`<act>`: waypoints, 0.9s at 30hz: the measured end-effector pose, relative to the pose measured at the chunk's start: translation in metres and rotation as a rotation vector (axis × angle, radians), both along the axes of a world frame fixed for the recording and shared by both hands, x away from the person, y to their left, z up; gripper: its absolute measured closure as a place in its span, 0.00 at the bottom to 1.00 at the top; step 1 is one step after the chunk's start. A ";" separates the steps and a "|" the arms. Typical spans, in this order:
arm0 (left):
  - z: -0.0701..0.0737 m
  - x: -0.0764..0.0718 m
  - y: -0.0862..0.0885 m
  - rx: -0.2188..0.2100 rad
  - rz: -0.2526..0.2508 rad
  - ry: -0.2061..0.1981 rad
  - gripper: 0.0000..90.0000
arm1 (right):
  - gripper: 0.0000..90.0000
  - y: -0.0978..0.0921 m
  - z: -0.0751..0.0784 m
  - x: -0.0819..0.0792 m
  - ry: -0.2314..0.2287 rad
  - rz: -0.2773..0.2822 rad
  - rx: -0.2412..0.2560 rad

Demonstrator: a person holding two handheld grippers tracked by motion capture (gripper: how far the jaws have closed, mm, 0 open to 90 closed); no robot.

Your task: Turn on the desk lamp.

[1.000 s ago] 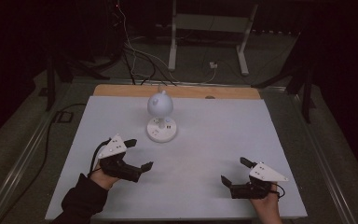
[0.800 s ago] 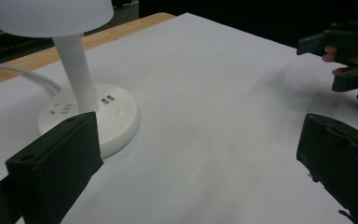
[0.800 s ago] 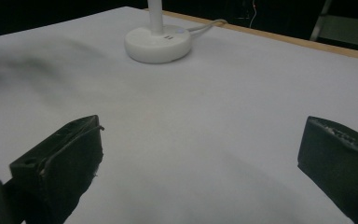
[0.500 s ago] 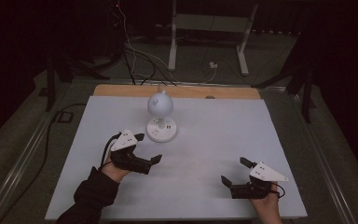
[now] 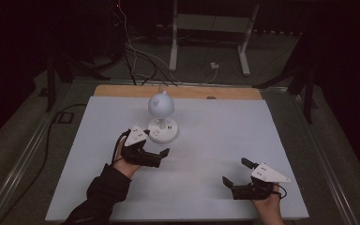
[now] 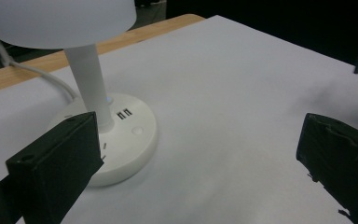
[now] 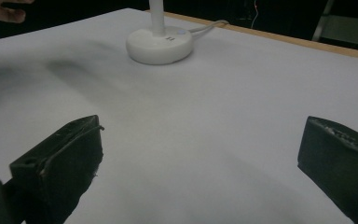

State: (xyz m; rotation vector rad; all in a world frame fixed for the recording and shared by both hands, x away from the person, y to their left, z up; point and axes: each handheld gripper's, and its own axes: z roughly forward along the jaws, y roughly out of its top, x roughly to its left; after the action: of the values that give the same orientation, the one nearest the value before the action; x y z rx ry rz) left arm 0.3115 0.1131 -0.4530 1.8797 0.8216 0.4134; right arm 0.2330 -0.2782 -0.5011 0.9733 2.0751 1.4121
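Black, blunt-padded jaws of the left gripper point(image 5: 156, 149) are spread wide, empty, just beside the round base of the white lamp point(image 5: 162, 129). Its dome shade is cut off at the top of the left gripper view. The right gripper point(image 5: 234, 174) is released, well apart, over the smooth white table point(image 5: 225, 122).

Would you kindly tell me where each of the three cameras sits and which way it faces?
High view: above the person's side, looking forward and down on the white table; forearms, left gripper, right gripper.
Left gripper view: on the left gripper, facing the lamp up close; its two black fingers.
Right gripper view: on the right gripper, facing across the table; its fingers.
All share the lamp.
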 end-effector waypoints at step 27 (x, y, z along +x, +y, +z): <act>-0.018 0.034 -0.038 0.034 0.142 0.015 0.06 | 0.00 -0.001 -0.001 0.000 0.007 0.002 0.007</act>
State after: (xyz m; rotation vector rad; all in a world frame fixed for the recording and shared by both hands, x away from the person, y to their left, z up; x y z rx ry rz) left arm 0.3460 0.0748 -0.4710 1.8636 0.9668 0.5048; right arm 0.2326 -0.2792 -0.5017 0.9805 2.0782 1.4200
